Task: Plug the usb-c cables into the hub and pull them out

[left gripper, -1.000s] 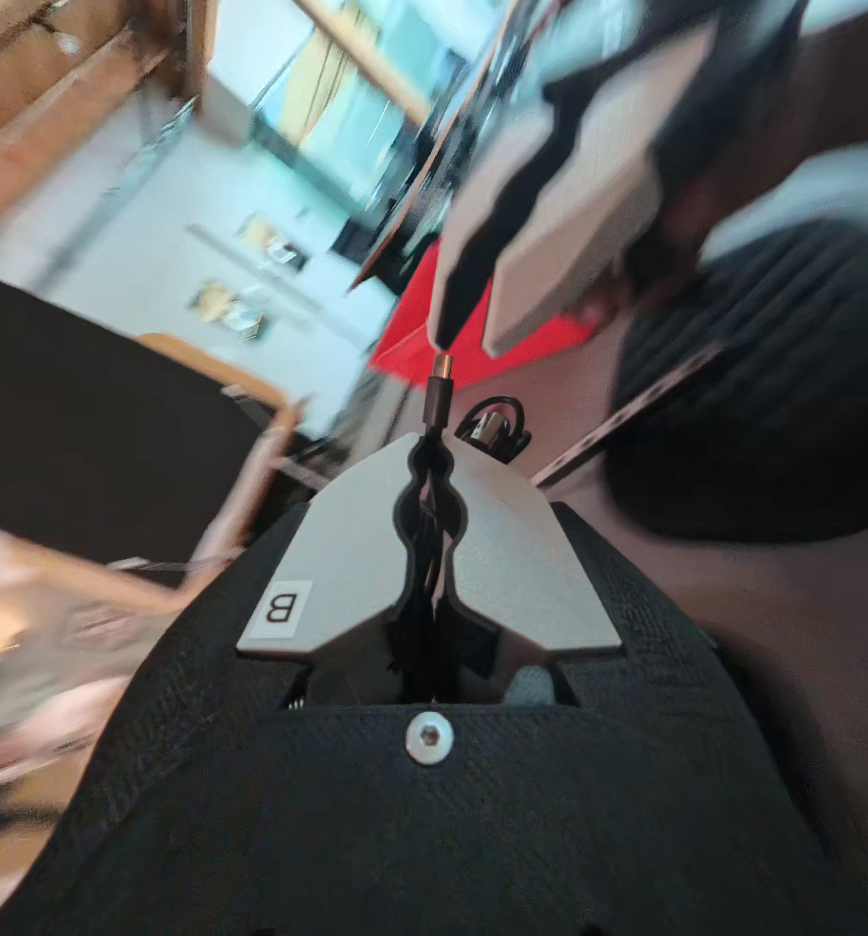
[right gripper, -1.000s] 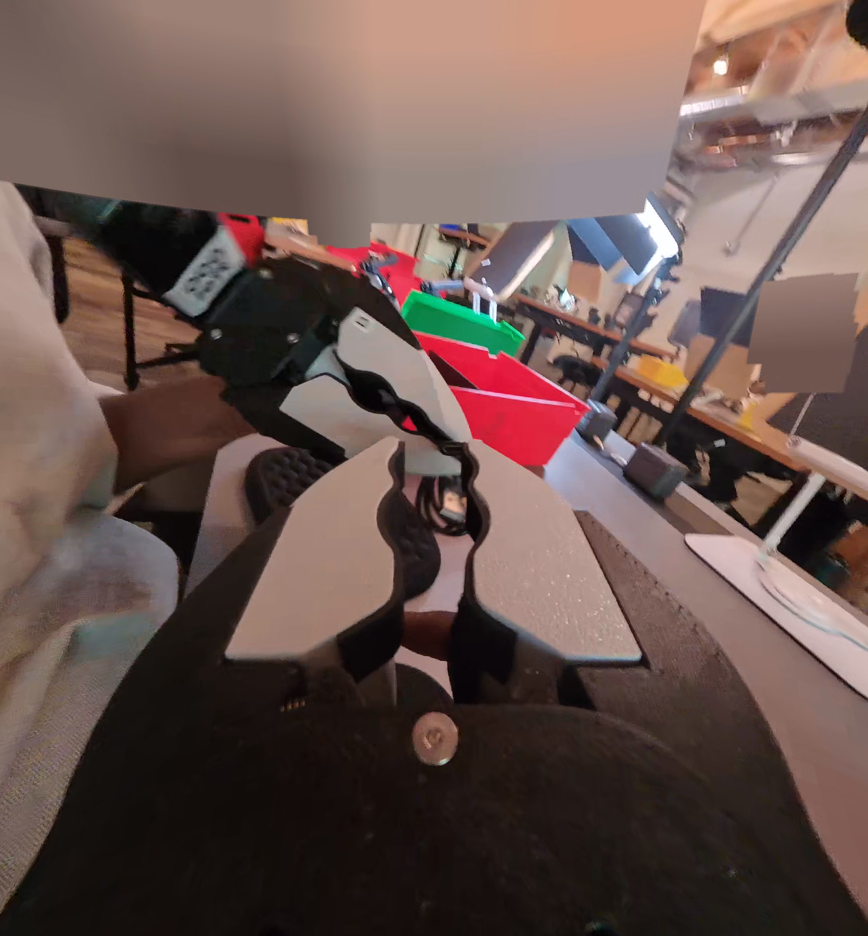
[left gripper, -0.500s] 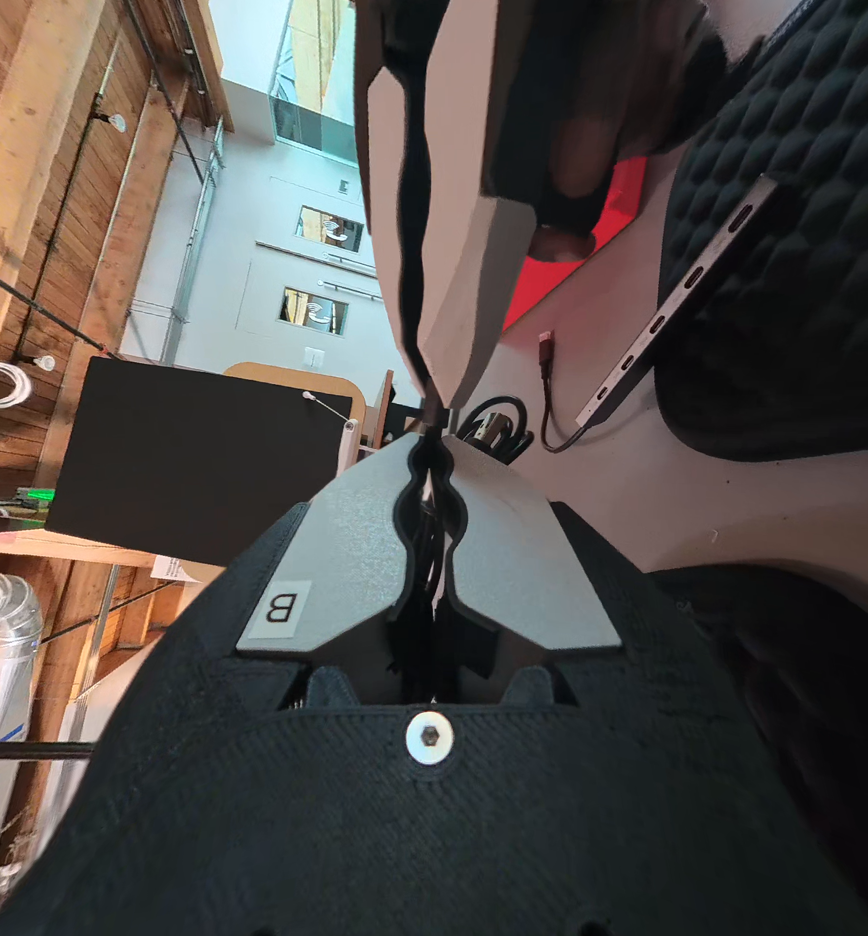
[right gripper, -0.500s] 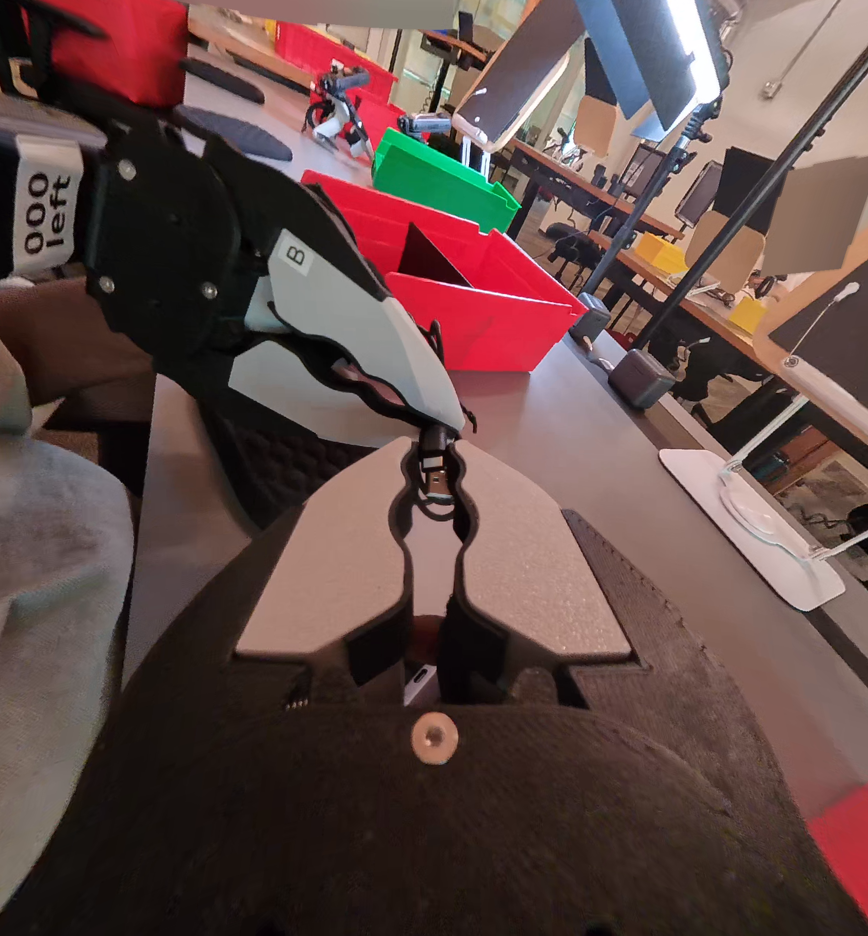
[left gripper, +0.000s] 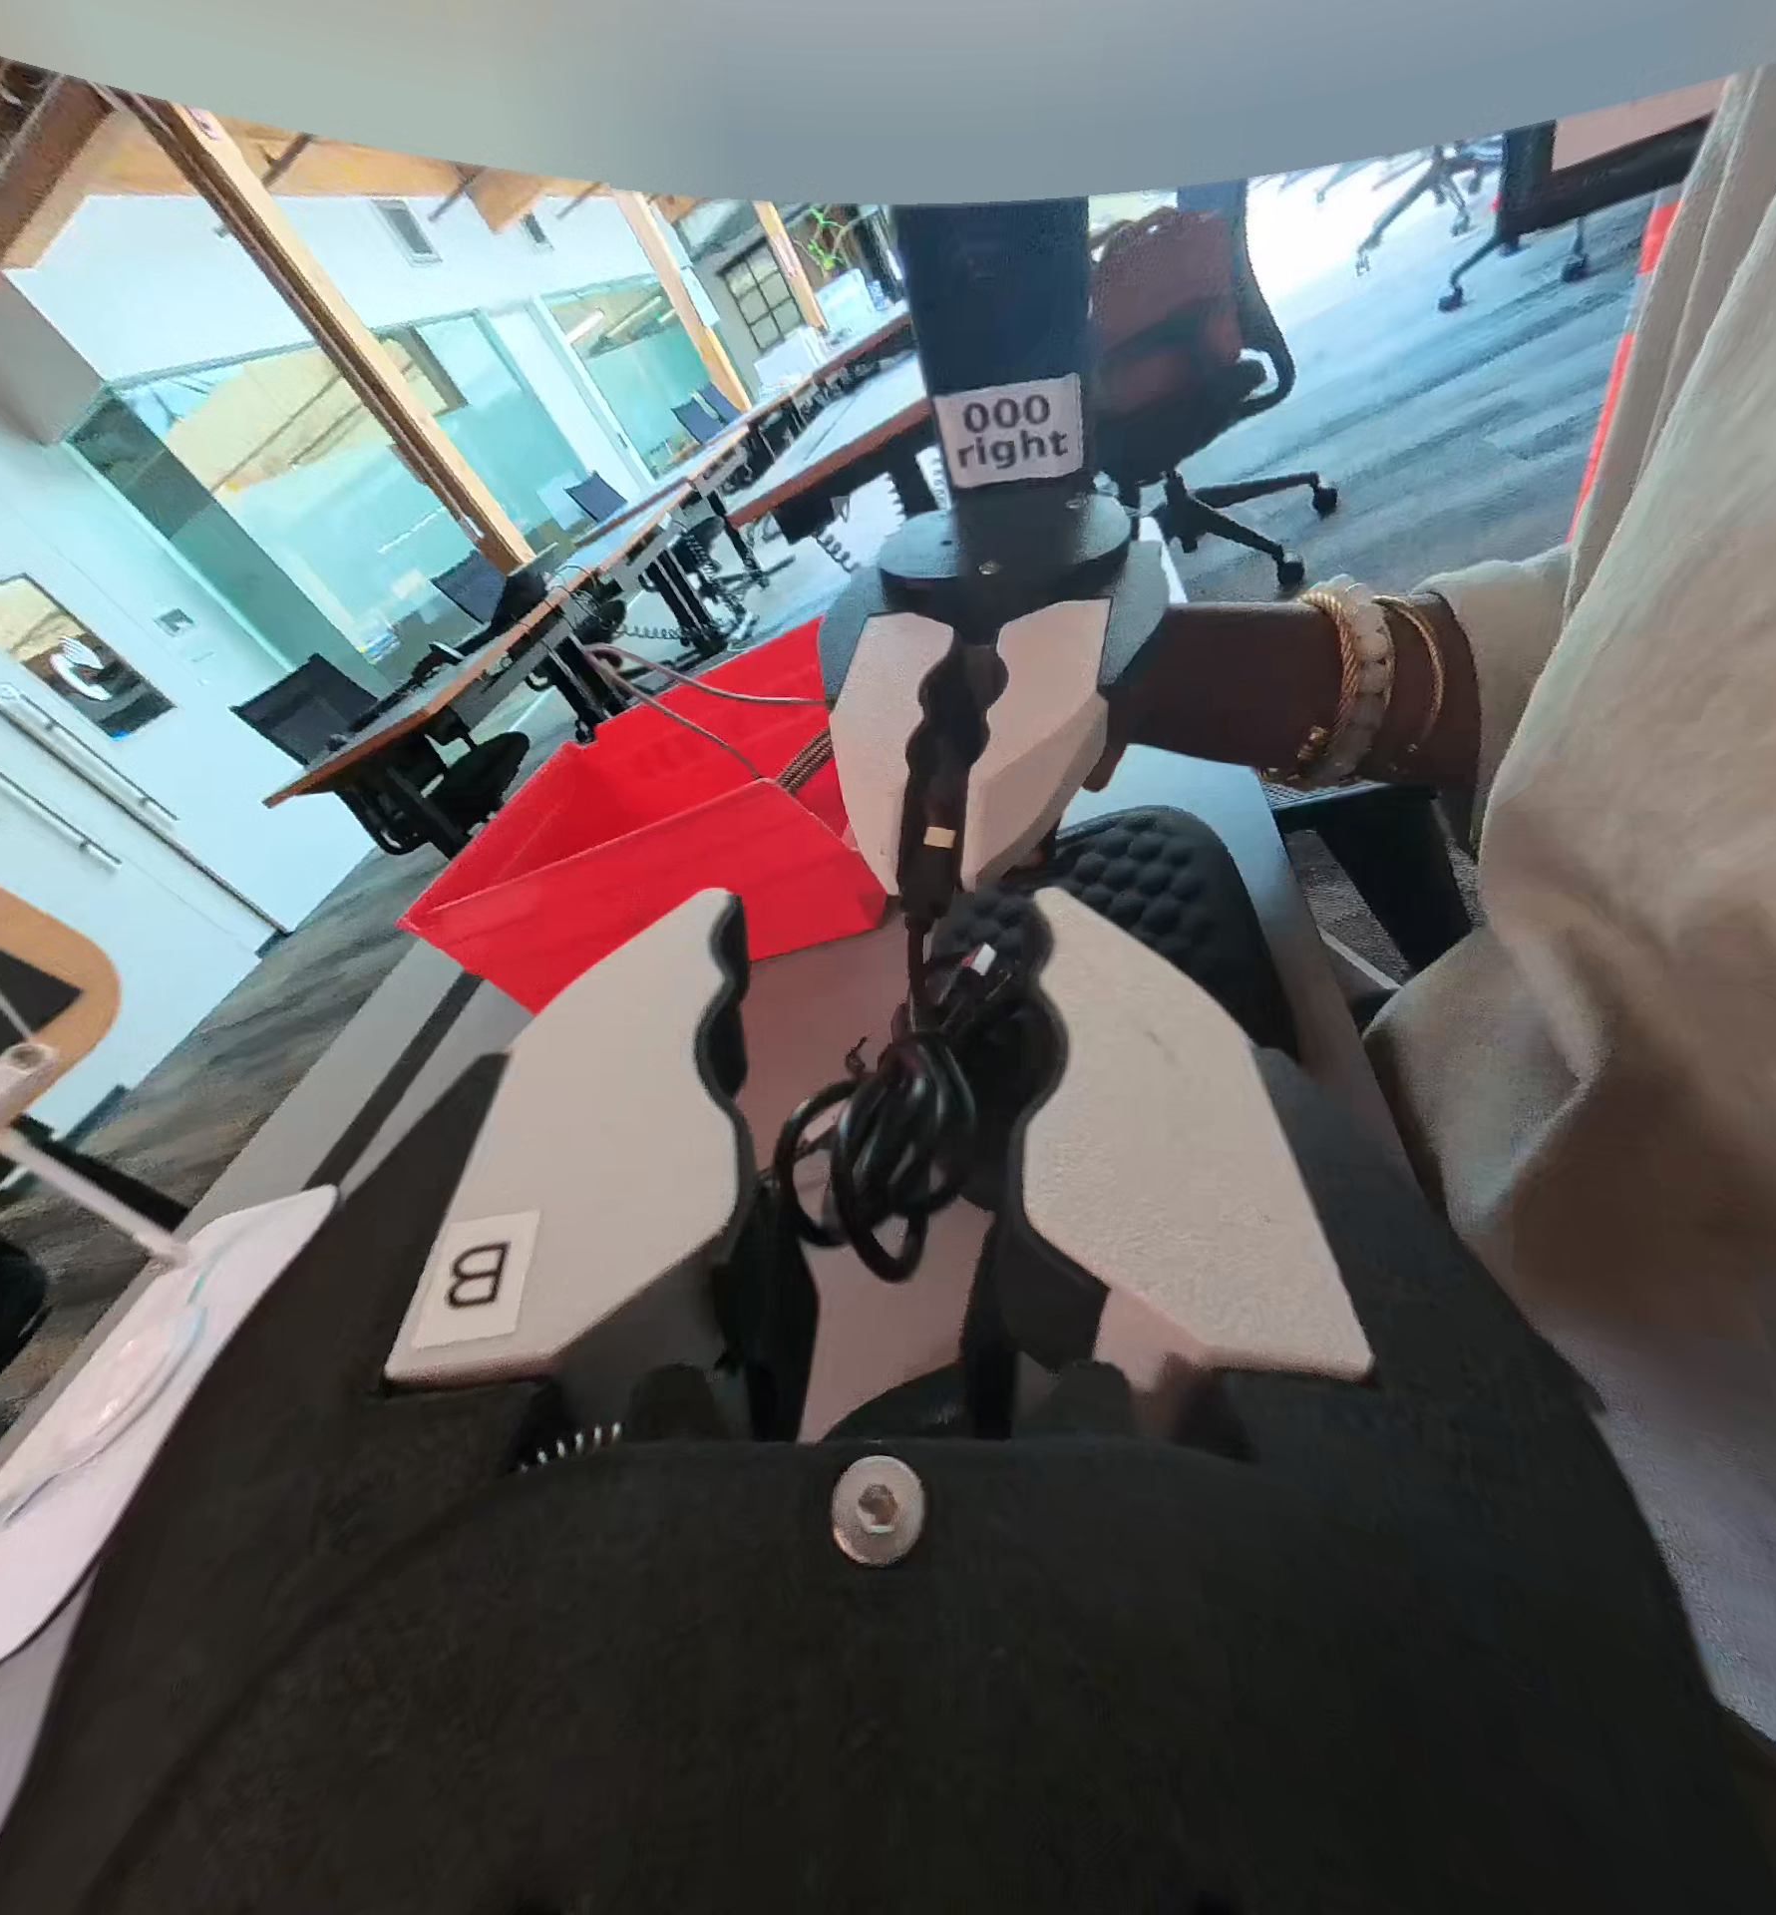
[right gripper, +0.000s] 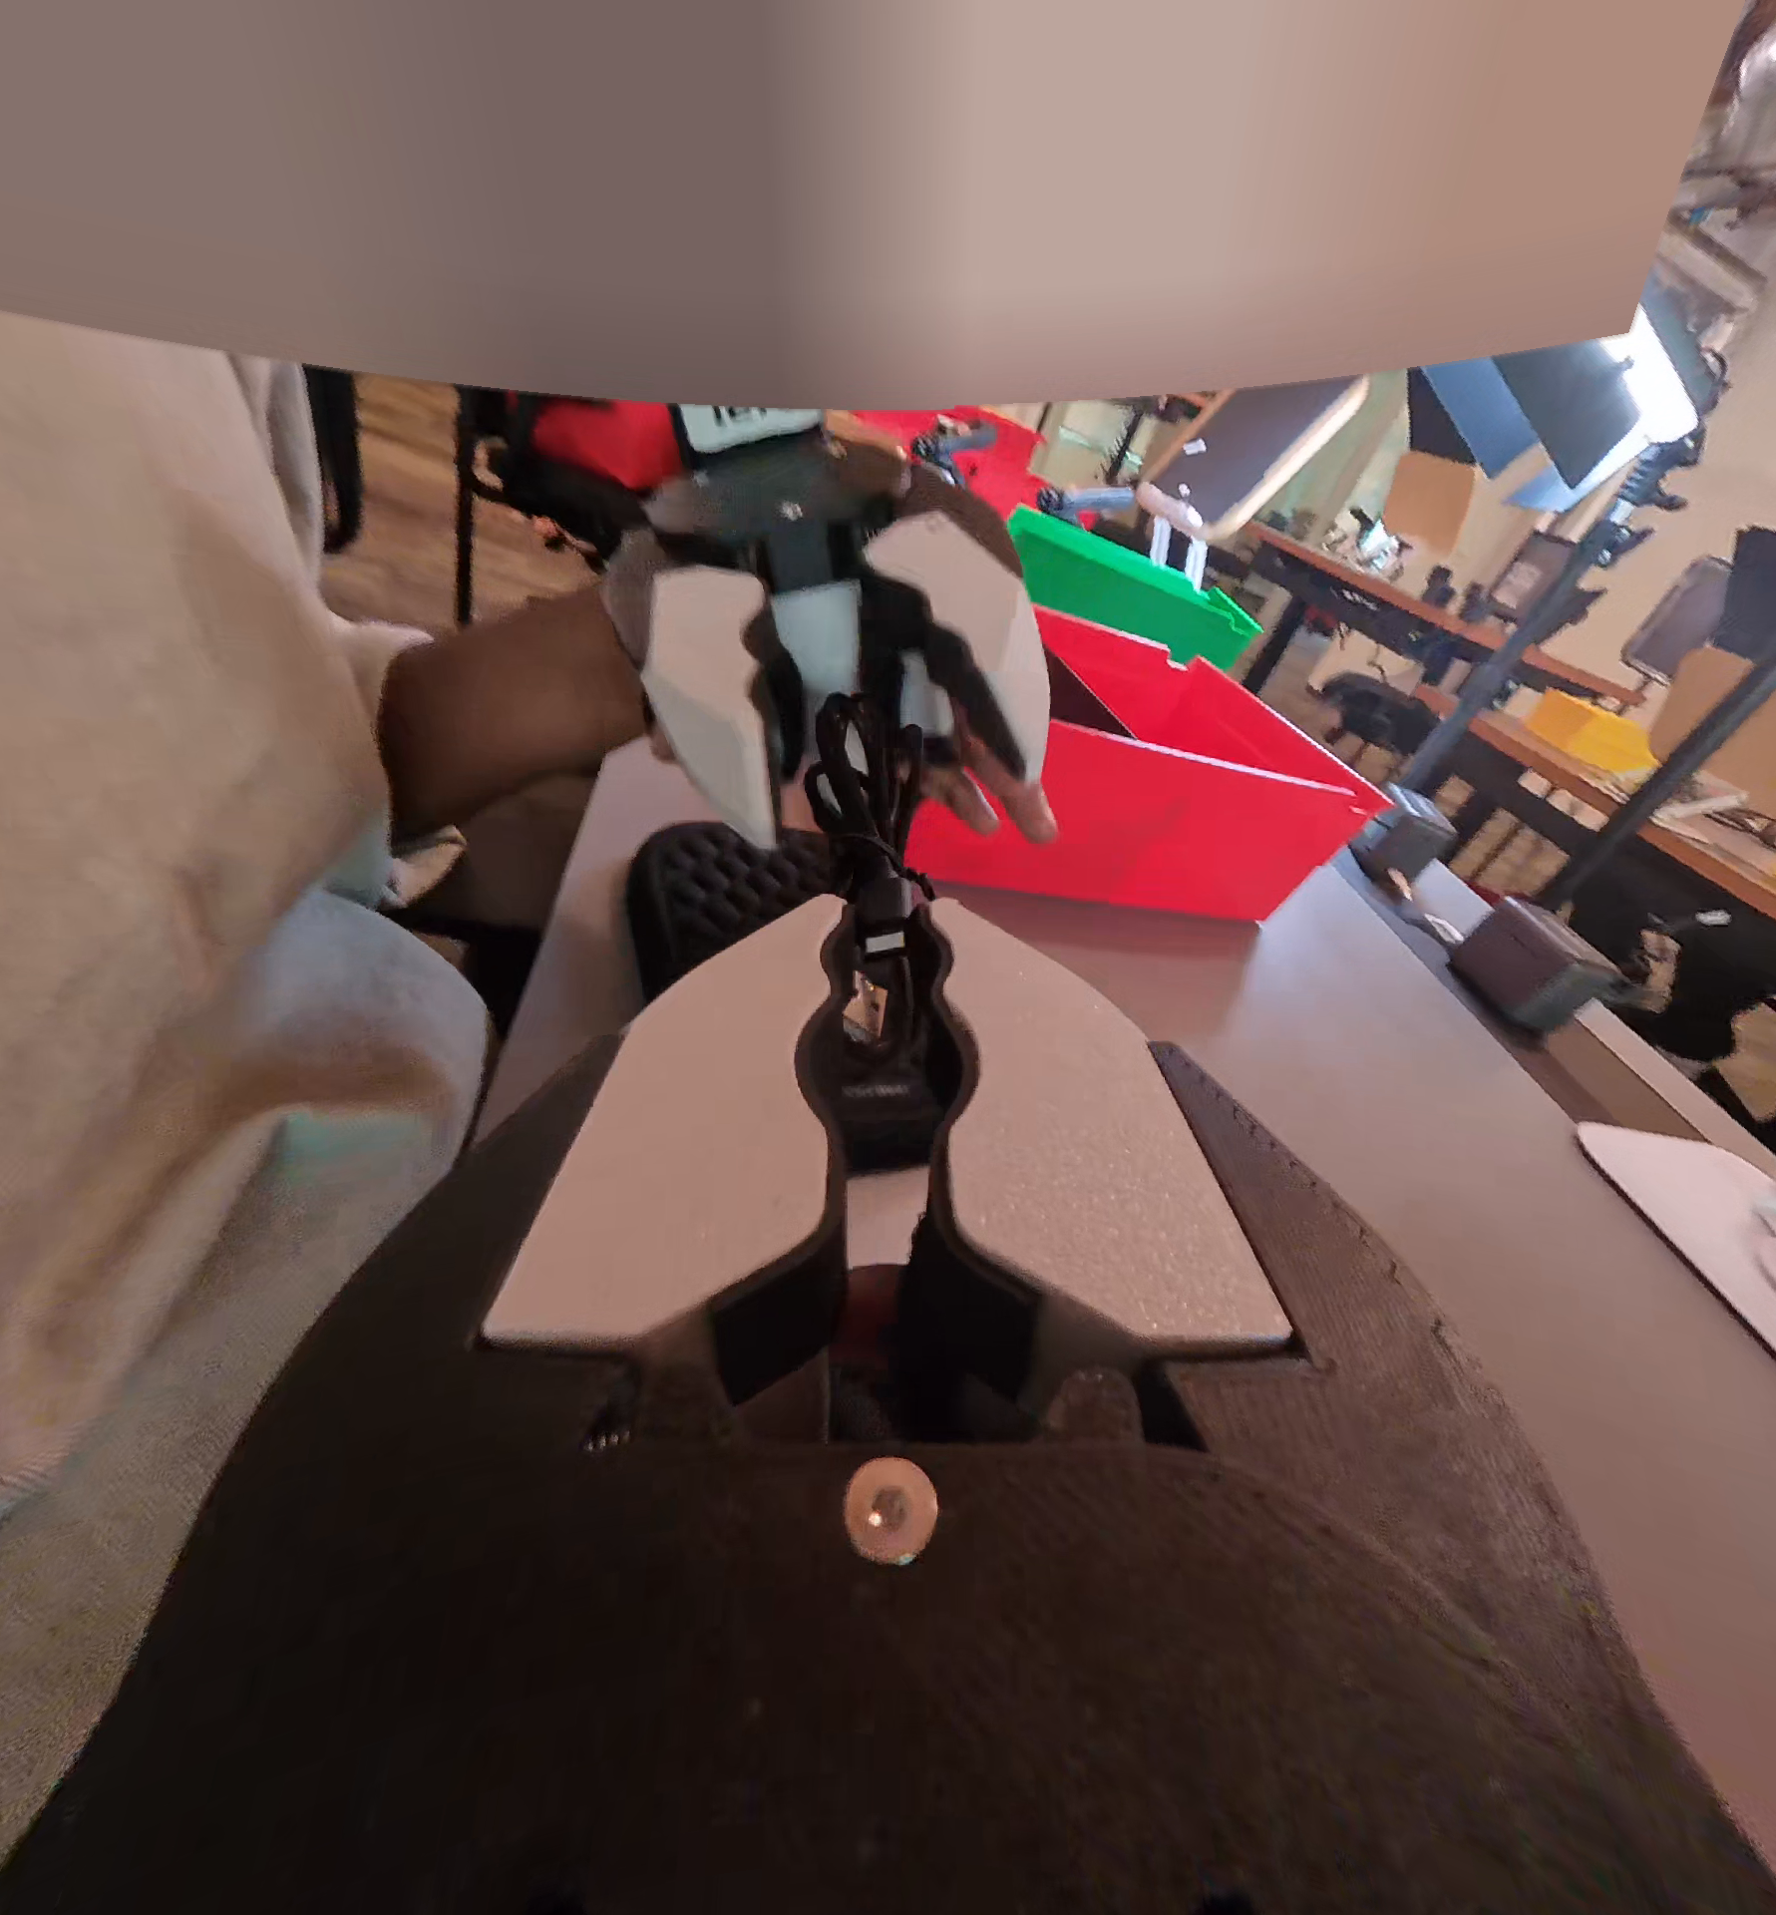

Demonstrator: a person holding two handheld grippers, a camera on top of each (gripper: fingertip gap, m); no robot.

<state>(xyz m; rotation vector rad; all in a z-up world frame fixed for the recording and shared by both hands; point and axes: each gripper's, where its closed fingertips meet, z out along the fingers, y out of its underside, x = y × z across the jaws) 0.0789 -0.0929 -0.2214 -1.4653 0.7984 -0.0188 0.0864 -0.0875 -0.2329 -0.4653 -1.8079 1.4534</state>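
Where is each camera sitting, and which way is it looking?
Left wrist view: on the left gripper, facing the right gripper; its own open fingers and a wrist show.
Right wrist view: on the right gripper, facing the left one; its own shut fingers and a sleeve show.
Shared: black cable, red bin, both grippers.

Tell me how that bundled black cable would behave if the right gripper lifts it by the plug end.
Probably floppy: the black cable hangs in loose coils below the right gripper, which is shut on its plug end. Likely light, since the thin strand droops freely. The coils sit between the open left gripper fingers and could snag there.
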